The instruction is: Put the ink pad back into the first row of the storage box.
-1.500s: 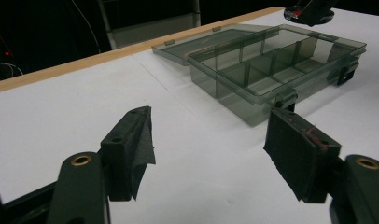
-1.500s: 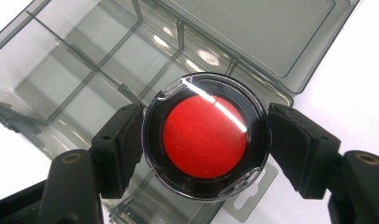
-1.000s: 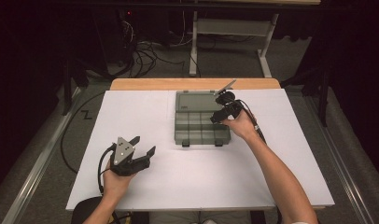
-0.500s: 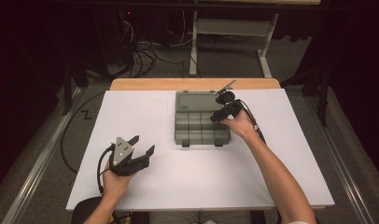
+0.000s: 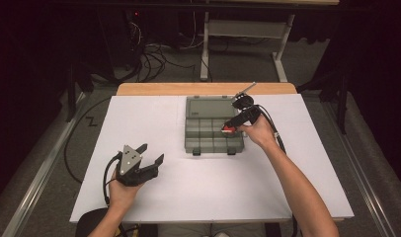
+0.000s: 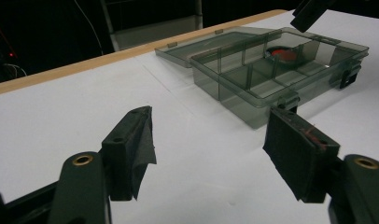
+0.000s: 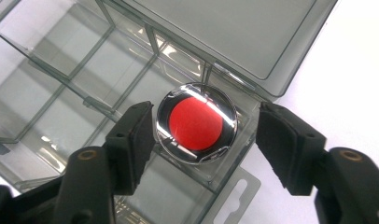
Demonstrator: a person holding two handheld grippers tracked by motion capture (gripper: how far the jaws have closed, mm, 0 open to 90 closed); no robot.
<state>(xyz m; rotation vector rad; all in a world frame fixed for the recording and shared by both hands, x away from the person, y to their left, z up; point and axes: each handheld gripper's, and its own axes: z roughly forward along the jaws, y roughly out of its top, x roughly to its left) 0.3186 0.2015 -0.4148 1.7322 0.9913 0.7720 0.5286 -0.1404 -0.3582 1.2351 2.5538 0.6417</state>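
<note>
Smoke-grey translucent plastic forms the compartment box (image 5: 213, 131), which is lying open toward the far edge of the white desk (image 5: 198, 197), right of its centre, with the lid (image 5: 208, 104) folded back flat toward the wooden far strip. Inside a compartment on the box's right side, against its right wall, a round red disc with a shiny clear rim (image 7: 196, 122) is resting. The right gripper (image 7: 204, 140) is hovering directly over this disc; its jaws have just been closing and are standing apart, one on each side of the disc, with a gap visible at the right pad, so no grip is made. The left gripper (image 5: 148, 159) is being held near the desk's near left corner, well apart from the box, its jaws wide apart with nothing between them.
</note>
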